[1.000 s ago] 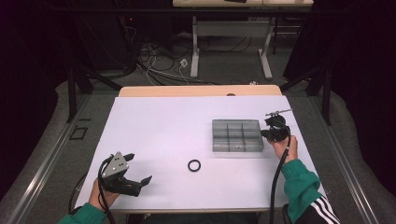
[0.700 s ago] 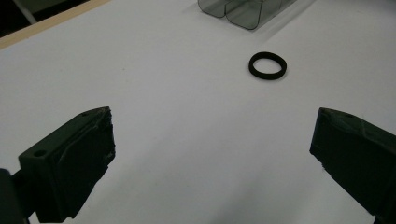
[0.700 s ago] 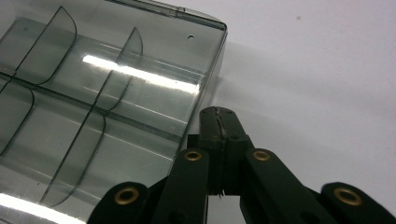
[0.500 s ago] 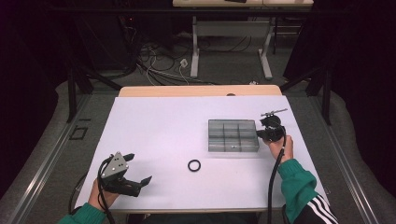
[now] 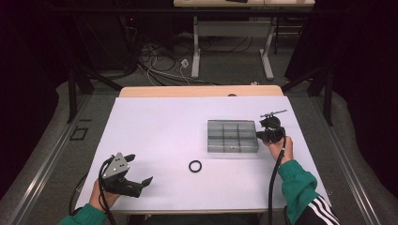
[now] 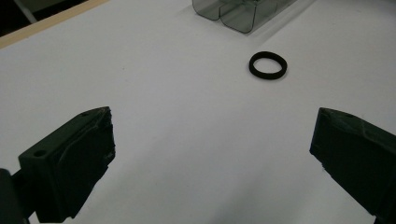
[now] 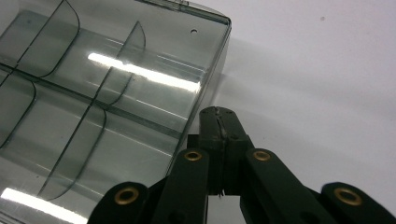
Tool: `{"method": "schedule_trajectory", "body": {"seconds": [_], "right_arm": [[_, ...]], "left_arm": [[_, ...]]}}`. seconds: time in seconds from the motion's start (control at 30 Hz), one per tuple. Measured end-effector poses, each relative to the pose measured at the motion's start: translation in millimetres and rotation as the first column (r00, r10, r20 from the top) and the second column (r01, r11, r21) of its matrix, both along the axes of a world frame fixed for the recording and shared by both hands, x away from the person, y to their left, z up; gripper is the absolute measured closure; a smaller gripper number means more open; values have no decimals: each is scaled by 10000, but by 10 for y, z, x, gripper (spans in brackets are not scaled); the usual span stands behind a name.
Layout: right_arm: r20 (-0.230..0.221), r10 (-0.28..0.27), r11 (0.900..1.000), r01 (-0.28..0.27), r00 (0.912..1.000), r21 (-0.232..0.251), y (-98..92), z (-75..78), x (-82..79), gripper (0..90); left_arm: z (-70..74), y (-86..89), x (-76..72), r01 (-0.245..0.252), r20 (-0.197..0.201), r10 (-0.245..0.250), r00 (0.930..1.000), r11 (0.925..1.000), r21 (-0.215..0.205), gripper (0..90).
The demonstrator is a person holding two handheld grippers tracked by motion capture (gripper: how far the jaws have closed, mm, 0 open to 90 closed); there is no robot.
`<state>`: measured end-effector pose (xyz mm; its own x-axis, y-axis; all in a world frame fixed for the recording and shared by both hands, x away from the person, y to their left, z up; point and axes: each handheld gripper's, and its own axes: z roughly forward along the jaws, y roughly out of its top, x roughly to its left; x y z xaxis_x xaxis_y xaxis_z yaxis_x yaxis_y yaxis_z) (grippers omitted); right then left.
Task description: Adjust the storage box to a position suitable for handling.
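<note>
High view showed us a white table (image 5: 155,136) seen from above, with a person's two forearms in green sleeves coming in from the near edge, each hand holding a two-jaw gripper. Toward the right side sat a clear grey compartment tray (image 5: 232,136), divided into small bins that looked empty to us. Our right gripper (image 5: 257,136) rested against the tray's right edge with its jaws clenched together on nothing; in the right gripper view the closed tips (image 7: 218,115) sat just beside the tray's outer wall (image 7: 212,77), and we could not tell whether they touched it. We judged that the closed tips were placed there to nudge or steady the tray, not to lift it. A small black rubber ring (image 5: 195,166) lay flat on the bare table, near the tray's front edge and apart from it, between the two hands. Our left gripper (image 5: 139,170) hovered low at the near left corner, well apart from the ring, its jaws released and spread wide. In the left gripper view the ring (image 6: 267,65) lay ahead between the two open jaws, which suggested to us that this hand was lined up to fetch it, perhaps for one of the tray's bins.
</note>
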<state>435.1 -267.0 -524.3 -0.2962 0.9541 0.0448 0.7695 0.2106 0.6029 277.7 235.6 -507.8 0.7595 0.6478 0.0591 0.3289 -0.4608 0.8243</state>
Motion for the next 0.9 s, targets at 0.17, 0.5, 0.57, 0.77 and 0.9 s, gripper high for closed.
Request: {"method": "schedule_trajectory", "body": {"seconds": [0.17,0.5,0.57,0.77,0.9], "right_arm": [[-24,74,10000,-74,10000,11,20,3,1,900],[80,323,9995,-323,9994,-46,105,5,15,900],[72,392,9992,-392,9992,-65,122,5,18,900],[76,460,9989,-459,9989,-23,161,3,26,900],[89,582,9983,-582,9983,10,191,2,29,900]], "left_arm": [[0,-2,-1,23,16,-23,10000,10000,17,0],[-5,-8,6,7,46,-7,10000,10000,91,0],[-5,-8,5,26,40,-26,10000,10000,85,0],[-7,-6,5,-6,25,6,10000,10000,17,0],[-1,-9,-2,-6,-5,6,10000,10000,8,0]]}}
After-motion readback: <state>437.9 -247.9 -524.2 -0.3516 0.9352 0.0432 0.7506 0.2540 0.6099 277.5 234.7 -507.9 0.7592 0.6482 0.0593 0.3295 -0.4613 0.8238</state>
